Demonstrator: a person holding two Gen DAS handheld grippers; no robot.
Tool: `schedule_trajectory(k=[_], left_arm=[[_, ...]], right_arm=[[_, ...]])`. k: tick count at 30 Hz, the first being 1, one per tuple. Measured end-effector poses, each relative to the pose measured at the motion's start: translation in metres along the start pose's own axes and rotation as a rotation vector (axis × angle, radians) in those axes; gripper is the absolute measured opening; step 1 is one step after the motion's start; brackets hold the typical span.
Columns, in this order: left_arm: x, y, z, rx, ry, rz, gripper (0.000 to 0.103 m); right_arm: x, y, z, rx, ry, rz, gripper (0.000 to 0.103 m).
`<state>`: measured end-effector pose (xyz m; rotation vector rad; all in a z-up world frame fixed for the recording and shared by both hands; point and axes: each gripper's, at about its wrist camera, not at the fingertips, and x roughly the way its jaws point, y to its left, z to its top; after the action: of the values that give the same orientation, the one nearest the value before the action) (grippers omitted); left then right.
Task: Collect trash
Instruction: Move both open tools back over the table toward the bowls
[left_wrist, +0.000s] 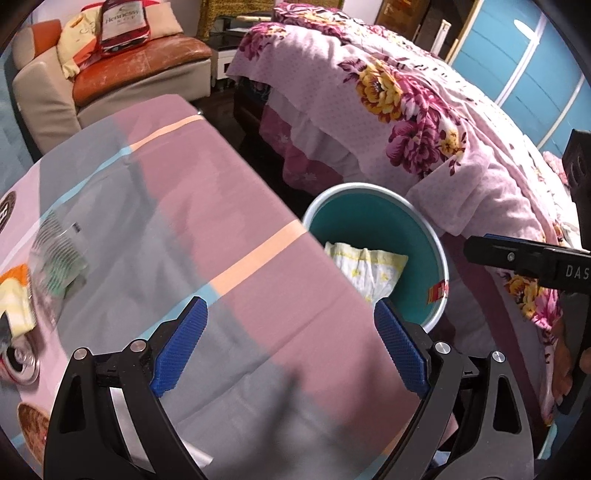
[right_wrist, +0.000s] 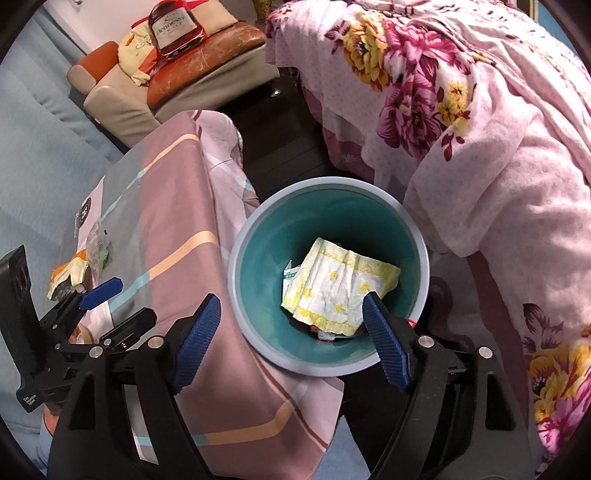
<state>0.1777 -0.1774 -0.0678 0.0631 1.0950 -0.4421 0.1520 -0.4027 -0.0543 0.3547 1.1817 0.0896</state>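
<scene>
right gripper (right_wrist: 291, 336) spread, empty, over bin (right_wrist: 236, 284) holding a wrapper (right_wrist: 336, 284). left gripper (left_wrist: 291, 347) spread above table's near edge; can (left_wrist: 18, 365) and bag (left_wrist: 55, 254), far-left edge: likely light, crushable; grip mid-body.

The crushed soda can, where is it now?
In the left wrist view the crushed soda can lies at the far left edge on the cloth-covered table, just below the yellow wrapper, far from the teal bin.

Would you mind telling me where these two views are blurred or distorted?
Left wrist: the plastic wrapper and can at the left edge are motion-smeared, while the bin stays fairly sharp. Right wrist: crisp, including the yellow-patterned wrapper; fisheye bends the floral quilt.
</scene>
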Motion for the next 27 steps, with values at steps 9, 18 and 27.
schedule_trajectory(k=[9,18,27], left_arm=[[-0.039,0.034,-0.027,-0.045,-0.039,0.03,0.092],[-0.085,0.089,-0.069,-0.106,-0.062,0.097,0.092],[-0.115,0.147,-0.112,-0.125,-0.045,0.151,0.092]], right_arm=[[-0.004,0.045,-0.012,-0.077,0.012,0.017,0.076],[0.001,0.11,-0.026,-0.189,0.046,0.042,0.076],[0.014,0.169,-0.047,-0.281,0.114,0.08,0.076]])
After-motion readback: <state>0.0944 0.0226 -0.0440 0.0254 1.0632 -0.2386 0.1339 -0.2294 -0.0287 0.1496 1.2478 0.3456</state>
